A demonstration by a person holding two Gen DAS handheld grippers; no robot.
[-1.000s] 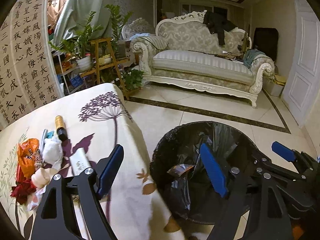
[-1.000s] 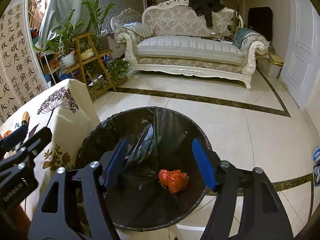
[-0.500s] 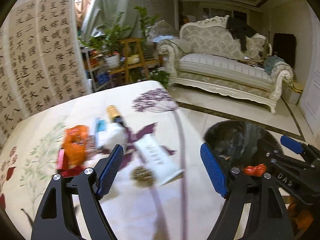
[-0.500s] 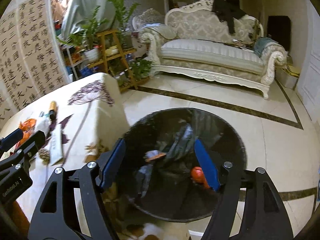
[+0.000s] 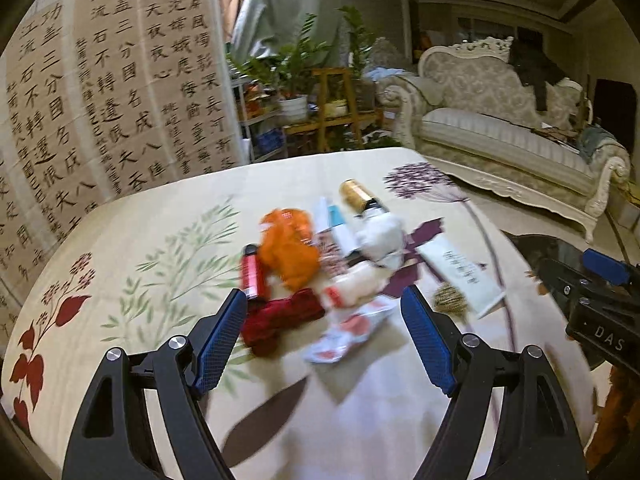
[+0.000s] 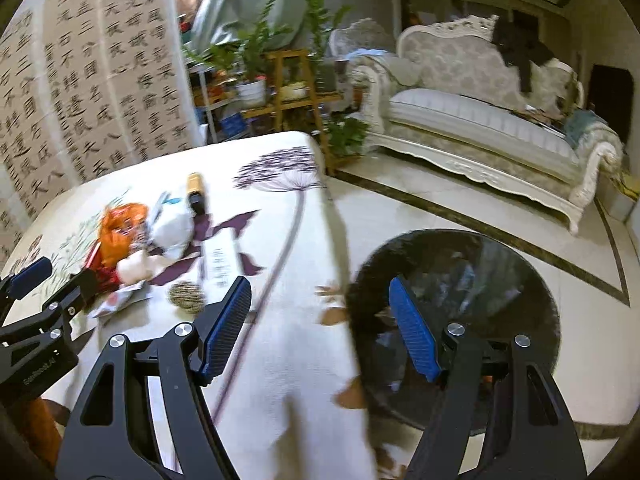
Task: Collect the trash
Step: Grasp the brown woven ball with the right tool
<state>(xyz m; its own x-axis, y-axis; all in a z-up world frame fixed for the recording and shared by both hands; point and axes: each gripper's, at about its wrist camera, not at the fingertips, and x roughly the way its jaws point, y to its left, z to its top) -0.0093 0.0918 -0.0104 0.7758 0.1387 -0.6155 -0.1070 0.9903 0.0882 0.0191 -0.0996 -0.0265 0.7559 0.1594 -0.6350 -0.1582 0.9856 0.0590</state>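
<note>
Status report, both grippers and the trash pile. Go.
Left gripper open, empty, over the trash pile on the table. Right gripper open, empty, at the table edge beside the bin. Nothing blocking.

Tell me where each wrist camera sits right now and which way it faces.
Left wrist: on the left gripper, looking down over the trash pile on the table; the open right gripper shows at the right edge.
Right wrist: on the right gripper, open, straddling the table edge and bin; the left gripper shows at the left edge.
Shared: trash pile, sofa.
</note>
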